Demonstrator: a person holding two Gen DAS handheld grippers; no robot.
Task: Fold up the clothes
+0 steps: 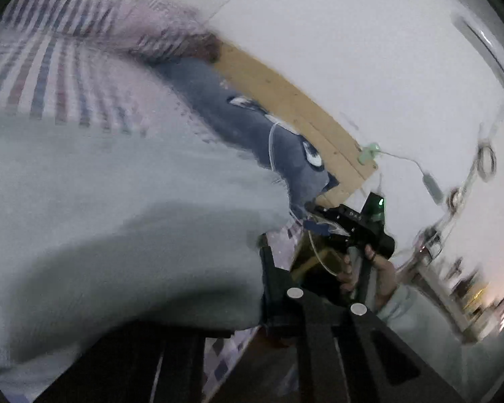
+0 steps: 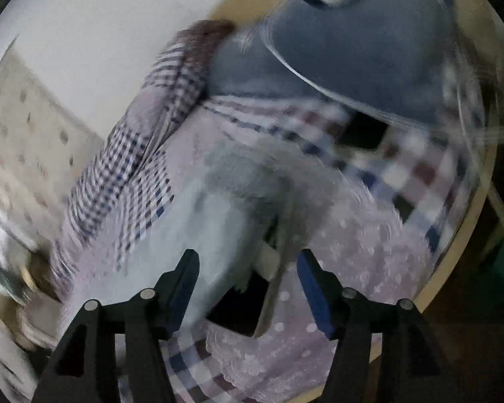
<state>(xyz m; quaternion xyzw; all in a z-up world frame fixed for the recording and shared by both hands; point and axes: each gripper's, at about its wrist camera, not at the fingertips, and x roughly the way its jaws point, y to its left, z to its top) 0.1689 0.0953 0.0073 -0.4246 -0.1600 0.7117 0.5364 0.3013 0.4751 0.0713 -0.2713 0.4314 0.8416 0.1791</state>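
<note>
A pale grey-white garment [image 1: 111, 208] hangs close in front of the left wrist camera and covers my left gripper's left finger; the right finger [image 1: 272, 275] touches the cloth edge. The jaws look closed on it. My right gripper [image 2: 248, 278] is open, with the same pale garment [image 2: 218, 221] hanging between its fingers, untouched by the blue pads [image 2: 314, 288]. The right gripper also shows in the left wrist view [image 1: 319, 225], held in a hand. Both views are blurred.
A checked cloth [image 2: 134, 174] covers the round wooden table [image 2: 453, 268], with a pink dotted lace cloth [image 2: 352, 258] on it. A dark blue-grey garment [image 1: 252, 124] lies behind. A dark phone-like object [image 2: 363, 131] lies on the checks. White wall and cables are at right [image 1: 430, 181].
</note>
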